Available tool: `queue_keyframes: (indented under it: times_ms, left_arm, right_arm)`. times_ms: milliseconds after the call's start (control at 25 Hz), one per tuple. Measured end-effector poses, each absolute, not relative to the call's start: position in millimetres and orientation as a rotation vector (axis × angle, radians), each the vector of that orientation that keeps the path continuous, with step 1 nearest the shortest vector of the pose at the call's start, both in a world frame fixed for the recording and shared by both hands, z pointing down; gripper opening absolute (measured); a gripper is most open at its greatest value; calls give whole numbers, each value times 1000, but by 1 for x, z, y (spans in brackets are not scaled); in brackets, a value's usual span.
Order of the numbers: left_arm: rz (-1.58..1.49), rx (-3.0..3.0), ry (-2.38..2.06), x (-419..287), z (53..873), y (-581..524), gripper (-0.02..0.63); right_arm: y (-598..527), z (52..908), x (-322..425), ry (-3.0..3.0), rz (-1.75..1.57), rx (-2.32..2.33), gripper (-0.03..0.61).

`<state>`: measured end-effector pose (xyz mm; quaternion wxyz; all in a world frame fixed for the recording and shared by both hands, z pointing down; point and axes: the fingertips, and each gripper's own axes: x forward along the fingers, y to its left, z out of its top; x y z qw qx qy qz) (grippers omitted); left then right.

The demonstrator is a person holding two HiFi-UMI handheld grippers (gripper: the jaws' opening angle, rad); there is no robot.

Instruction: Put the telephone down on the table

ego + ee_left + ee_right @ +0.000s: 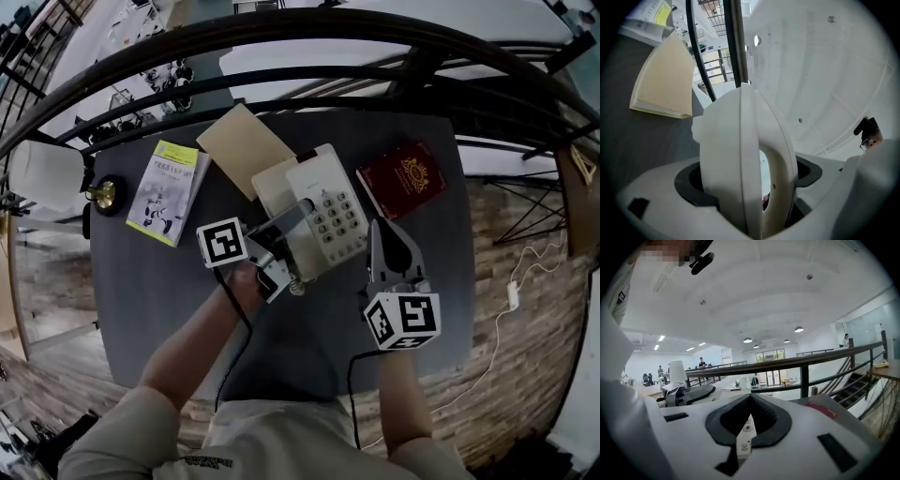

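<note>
1. Pinching the cream handset (726, 154) across its middle, the left gripper (286, 222) holds it over the left side of the phone (333, 211) — whether the handset touches the cradle cannot be told
2. The phone sits flat near the middle of the grey table (169, 300), keypad up
3. The right gripper (380, 230) is just right of the phone with its jaws pressed together and nothing between them; in its own view a strip of keypad shows below the jaws
4. A red book (403, 178) lies just right of the phone, beyond the right gripper's tips
5. A beige pad (244, 141) lies at the phone's far-left corner, and a yellow-green booklet (169, 192) lies farther left — both flat on the table
</note>
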<state>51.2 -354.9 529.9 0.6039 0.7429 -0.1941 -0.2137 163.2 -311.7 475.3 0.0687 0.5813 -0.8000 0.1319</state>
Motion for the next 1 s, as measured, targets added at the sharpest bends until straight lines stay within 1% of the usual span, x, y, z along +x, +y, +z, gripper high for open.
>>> queue_keyframes:
  times_ms: [400,640,760,1000]
  left_arm:
    - [-460,1622,-445,80,610,-398,460]
    - [-357,1598,-493,86,648,-398,460]
    - [-323,1611,-495,88,655,-397,460]
    - [-379,1567,-530,90,664,-402,460]
  right_arm:
    - [-340,536,181,-2350,518,1762,2]
    - [-340,558,181,-2335,576,1752,2]
    - [-335,559,181,-2339,607,1758,2]
    - [-322,558,180,-2343,632,1763,2]
